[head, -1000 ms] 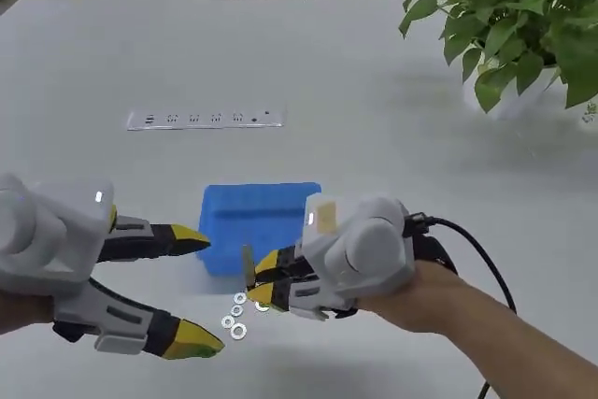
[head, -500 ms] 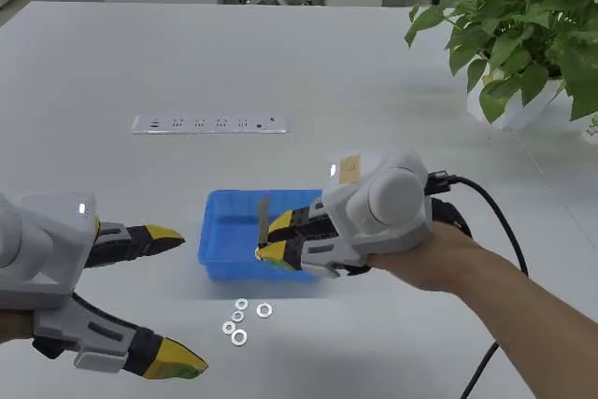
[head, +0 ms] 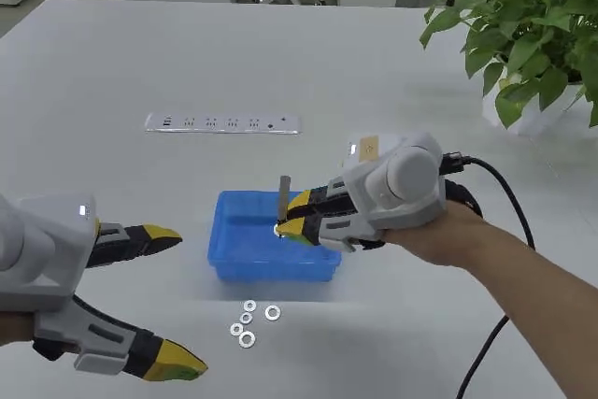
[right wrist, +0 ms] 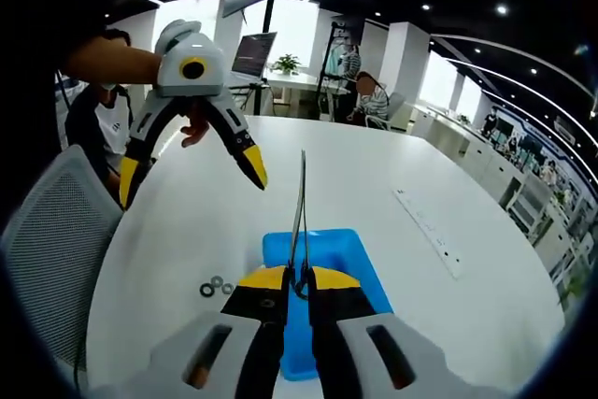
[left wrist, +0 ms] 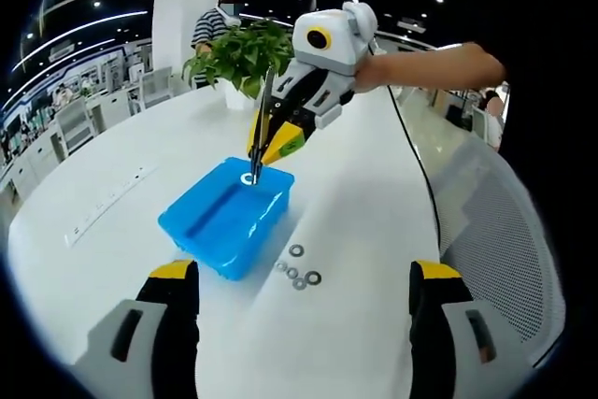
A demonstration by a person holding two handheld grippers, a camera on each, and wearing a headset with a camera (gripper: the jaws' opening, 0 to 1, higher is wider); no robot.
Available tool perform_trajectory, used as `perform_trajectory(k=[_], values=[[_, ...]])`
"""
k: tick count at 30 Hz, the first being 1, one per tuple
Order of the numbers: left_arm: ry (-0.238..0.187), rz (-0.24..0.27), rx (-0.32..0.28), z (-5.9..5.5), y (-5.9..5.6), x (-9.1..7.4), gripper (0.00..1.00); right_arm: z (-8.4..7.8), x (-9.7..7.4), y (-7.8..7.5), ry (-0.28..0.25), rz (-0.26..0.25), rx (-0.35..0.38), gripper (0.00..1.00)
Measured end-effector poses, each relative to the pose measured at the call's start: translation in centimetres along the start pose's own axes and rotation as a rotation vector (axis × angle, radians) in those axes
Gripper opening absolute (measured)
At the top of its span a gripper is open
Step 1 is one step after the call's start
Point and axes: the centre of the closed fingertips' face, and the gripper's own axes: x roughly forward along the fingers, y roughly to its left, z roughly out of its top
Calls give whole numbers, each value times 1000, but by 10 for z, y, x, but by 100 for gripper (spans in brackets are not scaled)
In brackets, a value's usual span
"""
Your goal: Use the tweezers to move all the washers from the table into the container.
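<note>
Metal tweezers (head: 283, 190) in right claw (head: 291, 217) hold a washer (left wrist: 248, 178) over blue container (head: 235, 270).

Blue container (head: 271, 271), silvery washers (head: 249, 322), white table (head: 374, 81), green plant (head: 533, 25), yellow-tipped right hand-held gripper (head: 285, 229)

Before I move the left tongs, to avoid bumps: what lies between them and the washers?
Nothing: bare table runs from the left tongs to the washers, as the head view shows.

Washers (head: 247, 320) before container (head: 271, 271), power strip (head: 222, 123) behind — plant (head: 519, 36) far right
</note>
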Motion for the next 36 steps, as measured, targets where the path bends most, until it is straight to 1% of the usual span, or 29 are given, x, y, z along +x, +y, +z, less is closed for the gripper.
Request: perform_trajectory(k=[7,14,20,26,31,33,36], values=[[-5,11,-8,-1,3,-4,99,-9,12,-9,8,11,-3,9],[-14,19,-18,-1,6,-6,99,-20,21,-13,11,29,3,9],[-21,20,-23,1,10,-4,99,-29,30,-17,6,51,25,9],[-31,17,-26,4,14,1,99,-39,38,-17,25,68,29,9],[-34,19,-9,7,21,6,94,-47,43,-16,37,86,30,9],[-25,34,10,8,27,8,91,-50,45,-17,39,88,35,9],[-39,31,27,15,32,13,84,-53,47,-16,43,98,40,9]])
